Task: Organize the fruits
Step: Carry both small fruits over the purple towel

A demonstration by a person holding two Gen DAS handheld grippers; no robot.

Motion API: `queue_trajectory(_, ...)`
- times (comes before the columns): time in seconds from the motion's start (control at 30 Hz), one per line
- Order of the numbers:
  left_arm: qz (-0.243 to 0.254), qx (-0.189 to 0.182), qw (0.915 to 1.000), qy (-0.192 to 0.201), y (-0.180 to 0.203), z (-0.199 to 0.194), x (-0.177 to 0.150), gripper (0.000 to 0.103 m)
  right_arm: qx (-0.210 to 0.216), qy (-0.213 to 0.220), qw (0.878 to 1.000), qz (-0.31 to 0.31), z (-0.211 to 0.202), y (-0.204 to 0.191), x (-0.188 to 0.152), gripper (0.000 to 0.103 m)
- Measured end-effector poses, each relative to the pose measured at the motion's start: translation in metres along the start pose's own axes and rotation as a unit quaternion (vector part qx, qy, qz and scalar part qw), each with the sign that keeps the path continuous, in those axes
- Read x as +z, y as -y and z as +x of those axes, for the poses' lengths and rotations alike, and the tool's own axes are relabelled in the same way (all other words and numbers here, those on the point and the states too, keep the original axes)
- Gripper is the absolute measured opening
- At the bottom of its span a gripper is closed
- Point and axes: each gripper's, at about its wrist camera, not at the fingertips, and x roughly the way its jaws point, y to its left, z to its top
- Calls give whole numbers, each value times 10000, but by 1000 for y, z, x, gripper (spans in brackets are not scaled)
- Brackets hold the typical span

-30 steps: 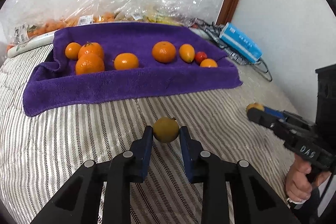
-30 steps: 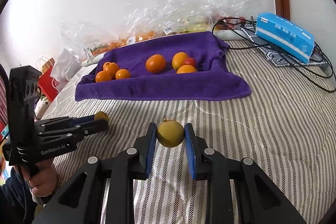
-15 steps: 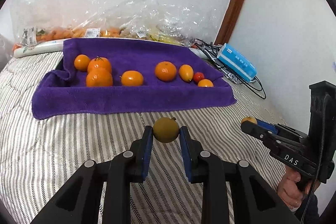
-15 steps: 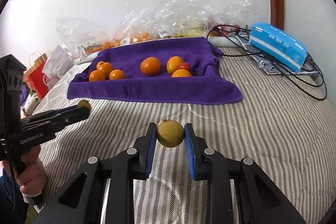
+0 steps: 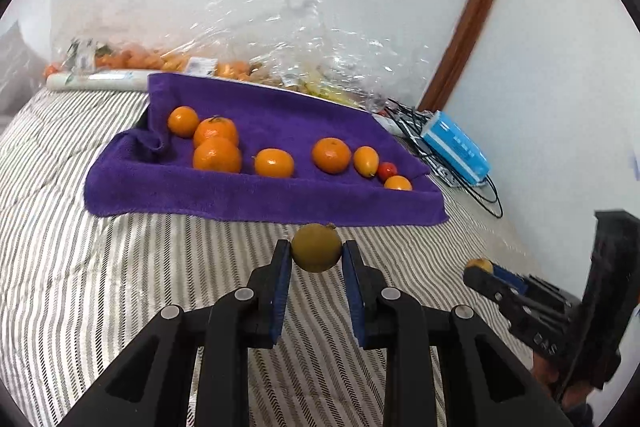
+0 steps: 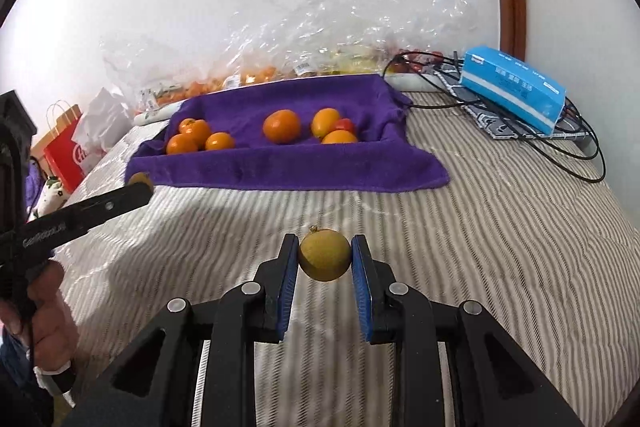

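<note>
Striped bedspread (image 6: 500, 227) under both my hands, white wall behind, w/ a purple towel (image 5: 256, 195) laid across the bed as the landmark.

On the towel: a cluster of three oranges (image 5: 216, 143) at its left end, a lone orange (image 5: 274, 163) right of them, another orange (image 5: 331, 155) past the middle, then a small oval yellow-orange fruit (image 5: 366, 160), a red cherry tomato (image 5: 387, 169) and one more small orange fruit (image 5: 397, 183) near the right end.

My left tongs (image 5: 316, 259) are narrow, clamped on a round yellow-green fruit (image 5: 316, 253), held above the bedspread just in front of the towel's near edge. My right tongs (image 6: 325, 263) are likewise narrow, gripping a second yellow-green fruit (image 6: 325, 255) w/ a bit of stem on top, also in front of the towel, further back from it.

Behind the towel: crinkled clear plastic bags (image 6: 304, 39) w/ more fruit. Right of the towel: a blue box (image 6: 514, 87) on tangled black cables (image 6: 568, 139).
</note>
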Motion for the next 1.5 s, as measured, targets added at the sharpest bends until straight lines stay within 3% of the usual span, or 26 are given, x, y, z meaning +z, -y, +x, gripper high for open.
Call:
queue_trajectory(0.13,-389,7,9992,49,-16,-5,5,25,-210,-25,9996,-186,-6,-19,13,26)
queue_trajectory(0.27,-437,157,9988,150,-27,-14,11,25,-501,-67,9984,-260,-5,-39,40,26)
queue_trajectory(0.63,-368,743,9963,243,-55,-35,55,25,-348,511,9964,-574,-11,-79,96,26)
queue_trajectory(0.97,-193,1004,9943,303,-40,-19,84,25,-328,577,9960,-603,6,-74,117,26)
queue_trajectory(1.17,-175,1191,9923,278,-34,0,95,25,-195,489,9979,-371,28,-49,124,26)
queue_trajectory(1.5,-129,1133,9935,73,-22,54,111,25,204,158,9995,-205,82,-21,126,26)
